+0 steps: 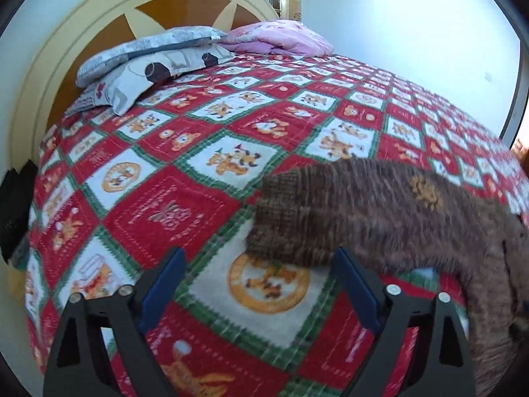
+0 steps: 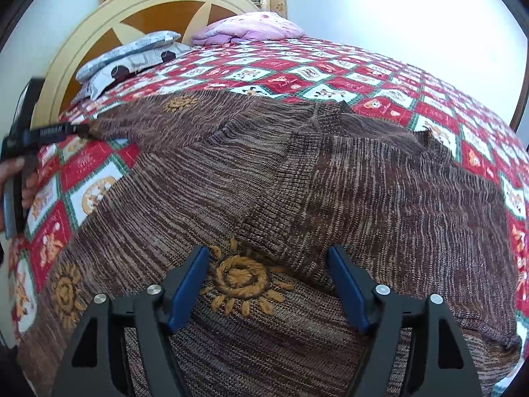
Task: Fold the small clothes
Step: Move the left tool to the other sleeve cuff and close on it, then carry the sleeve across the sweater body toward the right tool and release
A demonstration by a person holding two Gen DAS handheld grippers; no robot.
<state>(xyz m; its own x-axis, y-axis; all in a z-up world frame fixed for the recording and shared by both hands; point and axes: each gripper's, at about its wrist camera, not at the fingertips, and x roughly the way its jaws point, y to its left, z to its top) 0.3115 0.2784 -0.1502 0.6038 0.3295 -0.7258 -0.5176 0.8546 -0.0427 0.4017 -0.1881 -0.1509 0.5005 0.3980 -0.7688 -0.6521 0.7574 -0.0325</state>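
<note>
Fingers on the left gripper [image 1: 261, 284] are spread wide, blue pads apart, nothing pinched. Between them: bare bedspread [image 1: 172, 178], red/green/white check with cartoon bears. The brown knit sweater [image 1: 390, 211] sits ahead and to the right of that gap. Its ribbed cuff end hangs over the far side of the gap, nearest the right finger [image 1: 355, 289]; the frame is blurred there, so can't tell whether cloth and pad touch. Rest of the sleeve runs off toward the right edge of the left wrist view and drops down past the right finger.

Right gripper [image 2: 268, 284] fingers also spread, not clamped on anything. Sweater fills most of that view, laid across the bedspread, directly under and ahead of the fingers. An orange embroidered sun [image 2: 239, 279] lies in the gap, closer to the left finger [image 2: 188, 289]. A ribbed sleeve is folded diagonally over the body, its cuff edge ending just ahead of the right finger [image 2: 347, 292]. Can't tell if pads rest on the knit or hover.

Left gripper also shows at the left edge of the right wrist view, tip at the sweater's far-left edge, a bare hand [image 2: 23, 182] on its handle.

Background: pillows [image 1: 148, 63] and a pink quilt [image 1: 281, 38] against a cream headboard [image 1: 59, 66].
</note>
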